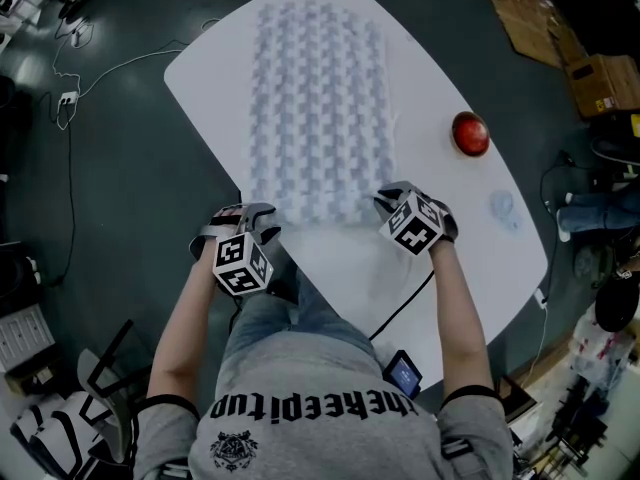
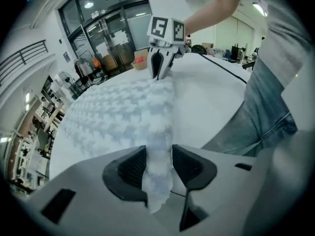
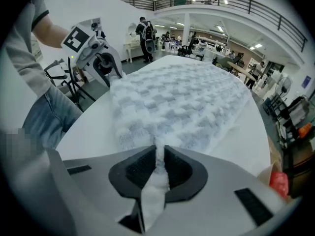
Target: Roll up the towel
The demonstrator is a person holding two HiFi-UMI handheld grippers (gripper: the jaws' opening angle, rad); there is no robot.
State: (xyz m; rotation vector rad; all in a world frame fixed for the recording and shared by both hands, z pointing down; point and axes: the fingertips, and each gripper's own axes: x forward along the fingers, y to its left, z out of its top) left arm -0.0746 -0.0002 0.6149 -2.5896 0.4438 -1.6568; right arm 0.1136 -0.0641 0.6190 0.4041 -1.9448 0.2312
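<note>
Both grippers sit at the towel's near edge. At lower left the left gripper is released, its jaws apart around a loose fold. The right gripper clenches the hem thin. The fluffy, checker-textured towel lies flat up the centre of a smooth white rounded table over a dark floor. A glossy red round object sits at right, with cardboard at upper right.

Grey T-shirt, black lettering; blue jeans; black armbands, perhaps sleeve trim.
</note>
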